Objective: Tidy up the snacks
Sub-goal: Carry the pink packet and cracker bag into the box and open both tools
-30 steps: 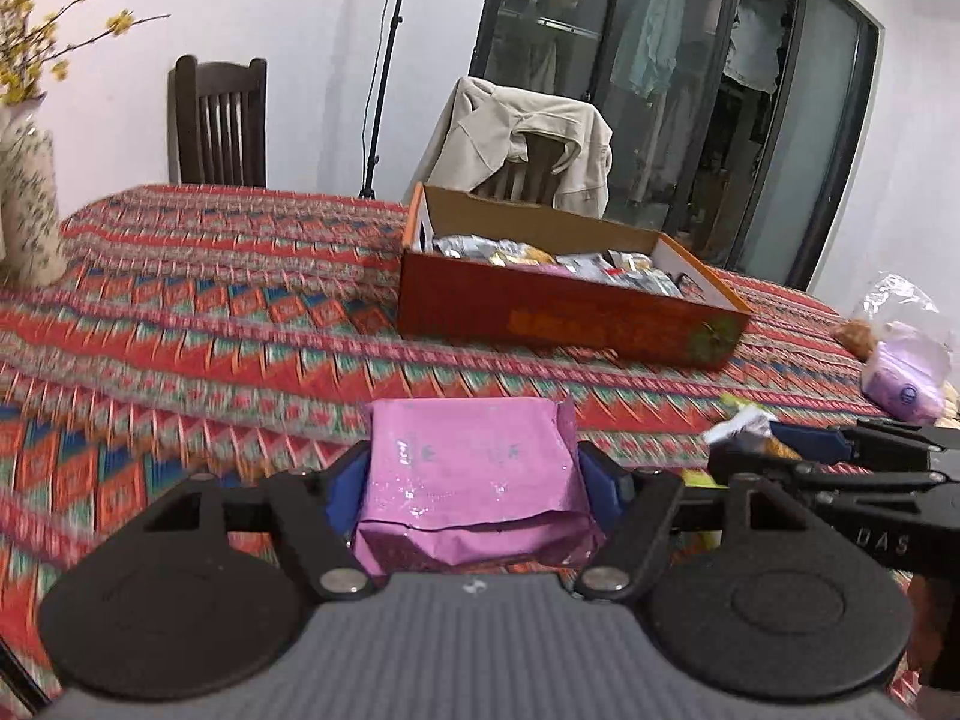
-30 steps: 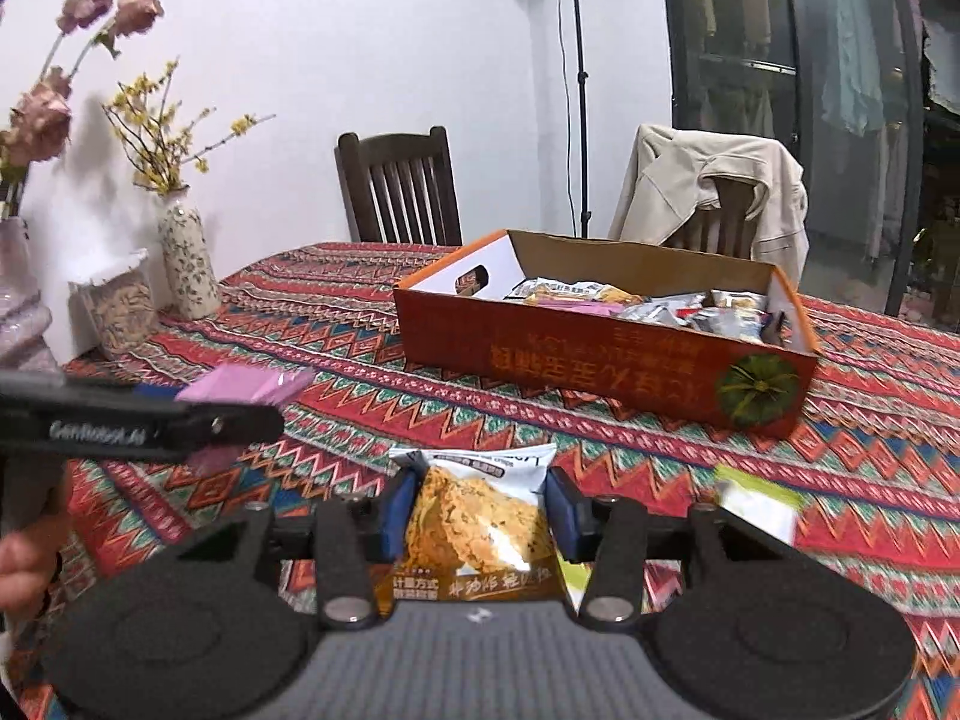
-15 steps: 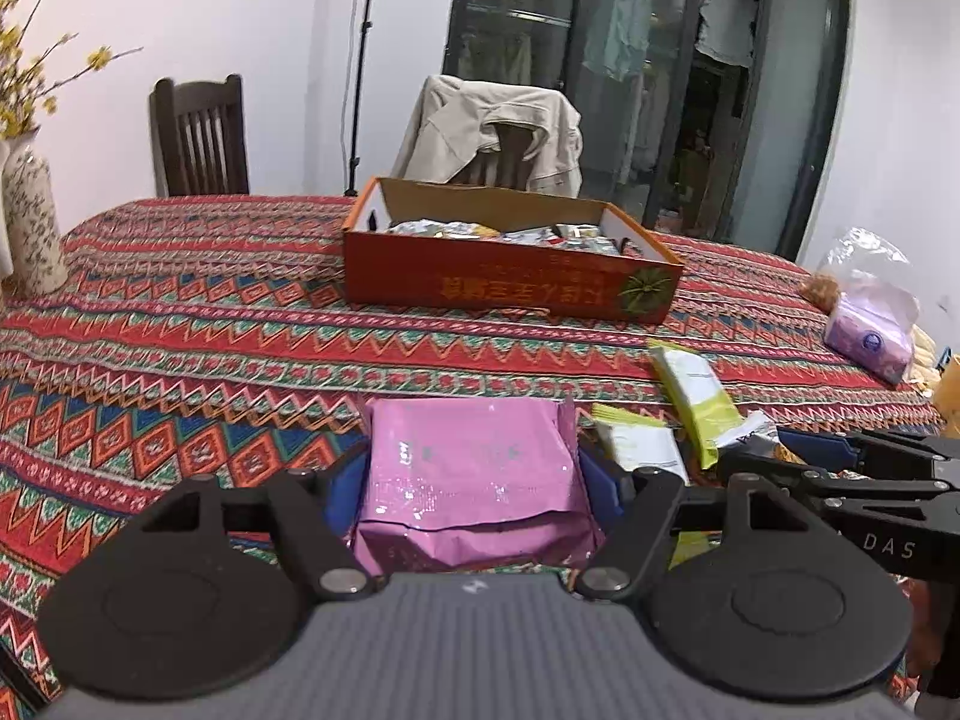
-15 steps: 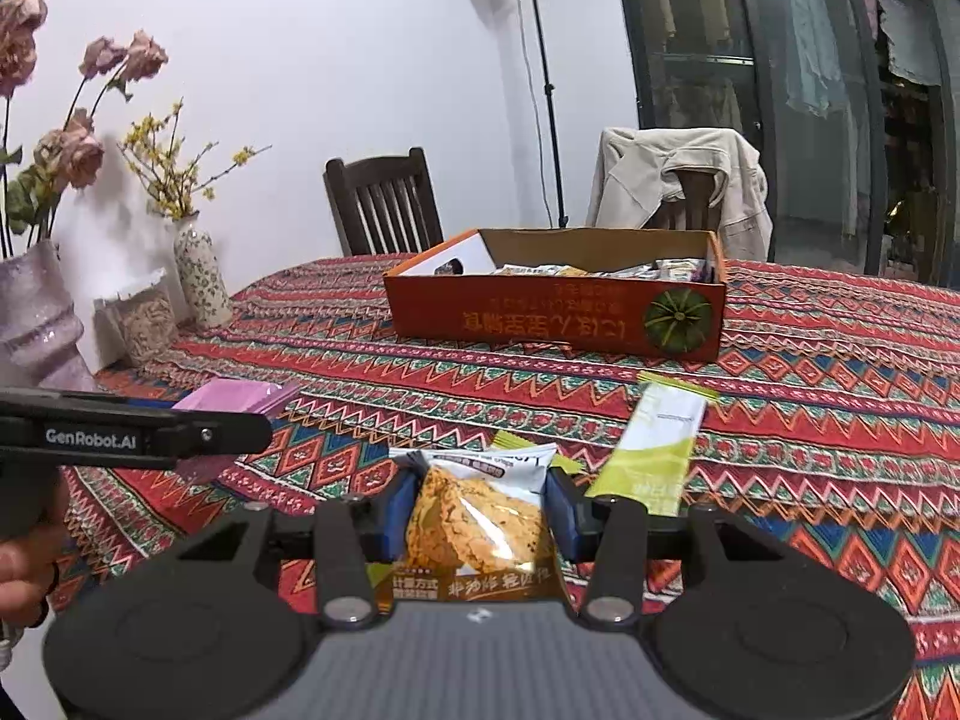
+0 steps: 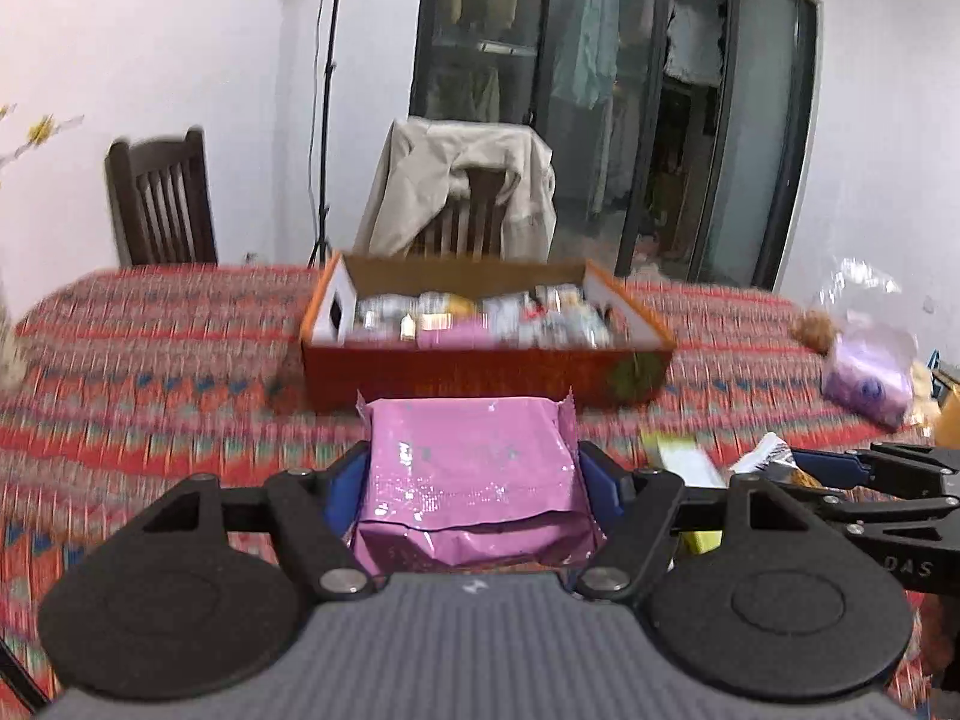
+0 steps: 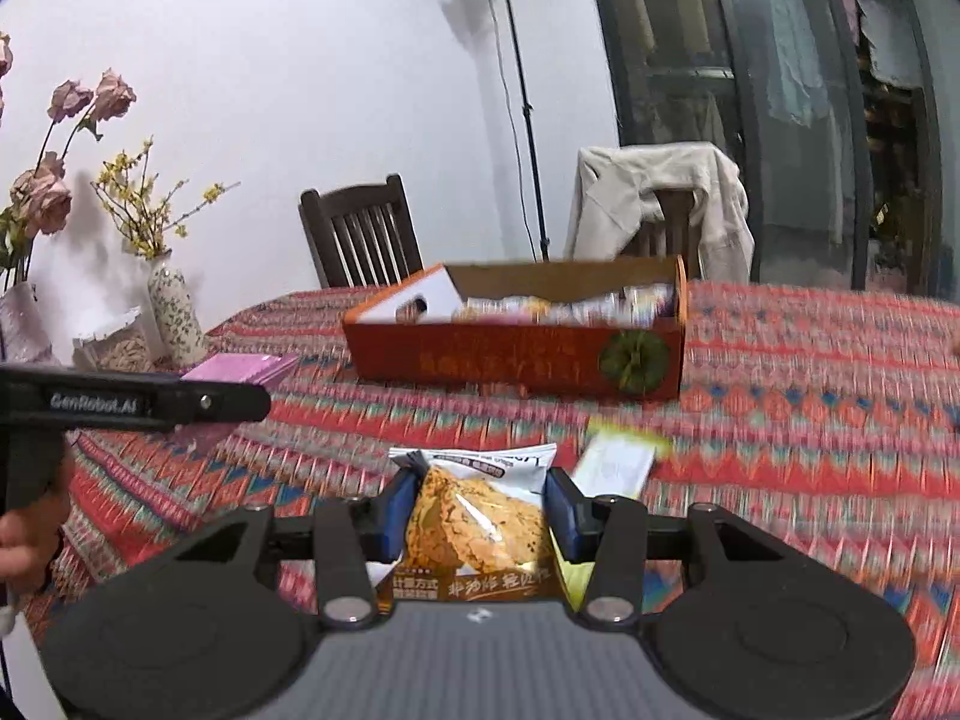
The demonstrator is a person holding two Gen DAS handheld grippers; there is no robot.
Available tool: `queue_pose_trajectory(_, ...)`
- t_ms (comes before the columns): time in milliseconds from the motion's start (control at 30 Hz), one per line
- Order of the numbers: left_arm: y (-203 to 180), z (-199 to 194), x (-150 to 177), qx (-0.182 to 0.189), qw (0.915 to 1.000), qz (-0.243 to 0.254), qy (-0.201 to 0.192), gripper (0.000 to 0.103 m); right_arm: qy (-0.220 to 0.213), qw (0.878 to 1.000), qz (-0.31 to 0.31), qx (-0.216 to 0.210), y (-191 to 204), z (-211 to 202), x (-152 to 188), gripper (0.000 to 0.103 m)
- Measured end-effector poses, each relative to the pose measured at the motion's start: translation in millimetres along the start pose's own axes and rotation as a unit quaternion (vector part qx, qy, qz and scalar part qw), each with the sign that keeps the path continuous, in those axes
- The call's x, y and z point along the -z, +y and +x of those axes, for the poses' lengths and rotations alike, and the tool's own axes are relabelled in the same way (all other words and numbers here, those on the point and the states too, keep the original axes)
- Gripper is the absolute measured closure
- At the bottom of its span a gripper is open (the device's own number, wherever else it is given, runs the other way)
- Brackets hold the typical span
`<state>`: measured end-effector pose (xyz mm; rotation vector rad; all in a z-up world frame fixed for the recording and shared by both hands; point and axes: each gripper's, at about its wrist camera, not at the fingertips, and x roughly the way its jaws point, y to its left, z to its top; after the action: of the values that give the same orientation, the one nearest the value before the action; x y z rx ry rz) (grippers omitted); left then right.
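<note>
My left tool (image 5: 471, 474) is clamped about halfway on a pink packet (image 5: 471, 468), the blue pads pressing its two sides, the packet lying flat and sticking out forward. My right tool (image 6: 480, 510) is closed narrower on an orange biscuit packet (image 6: 477, 525), gripped by its edges with the clear window facing up. Both packets hang above the counter (image 6: 810, 396) with its red patterned cloth, near the orange box (image 5: 480, 372) that already has many wrapped snacks in it. The box sits straight ahead of the left tool and ahead, slightly right, of the right one.

As I read it, the step is carrying both packets to the box. To do it well I would bring each tool over the near wall high enough that the packet's front edge does not catch the rim, then let go only once it sits above the snacks inside. I would take the two in turn so the tools do not crowd each other. A green-and-white packet (image 6: 618, 465) on the cloth is left for later.
</note>
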<state>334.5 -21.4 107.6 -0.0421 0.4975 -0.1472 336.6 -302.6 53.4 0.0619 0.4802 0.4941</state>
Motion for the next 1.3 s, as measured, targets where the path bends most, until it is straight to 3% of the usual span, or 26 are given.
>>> queue_pose_trajectory(167,13.8,43.9,-59.9,0.015,0.9993,0.008,-0.033,0.03,-0.022,0.999,-0.03,-0.01,-13.7,28.7,-55.8,0.058)
queue_pose_trajectory(333,30.8,119.7,-115.0,0.03,0.9994,-0.01,-0.013,0.03,-0.022,0.999,-0.021,-0.031,-37.6,87.8,-126.3,0.058)
queue_pose_trajectory(467,42.1,194.0,-139.8,0.011,0.9995,-0.012,0.026,0.03,0.014,0.999,0.016,-0.043,-60.7,163.9,-175.4,0.058)
queue_pose_trajectory(567,54.0,251.5,-145.7,-0.01,0.9977,-0.018,0.065,0.03,0.061,0.998,0.026,-0.024,-73.1,234.4,-196.1,0.058)
queue_pose_trajectory(667,70.3,298.0,-145.4,-0.013,0.994,-0.04,0.101,0.03,0.115,0.992,0.043,-0.006,-84.7,301.1,-201.3,0.058)
queue_pose_trajectory(767,77.0,327.8,-143.7,-0.02,0.9929,-0.037,0.111,0.029,0.148,0.988,0.053,0.012,-93.6,350.8,-197.9,0.058)
queue_pose_trajectory(967,88.6,355.2,-134.5,-0.011,0.9906,-0.059,0.123,0.022,0.189,0.974,0.122,0.012,-112.0,413.1,-184.9,0.043)
queue_pose_trajectory(1133,92.3,346.8,-135.8,-0.005,0.9925,-0.061,0.106,0.019,0.178,0.979,0.101,0.013,-105.9,417.0,-175.1,0.04)
queue_pose_trajectory(1300,92.5,322.4,-143.4,-0.008,0.9944,-0.048,0.094,0.019,0.162,0.983,0.083,0.015,-96.2,395.3,-187.8,0.039)
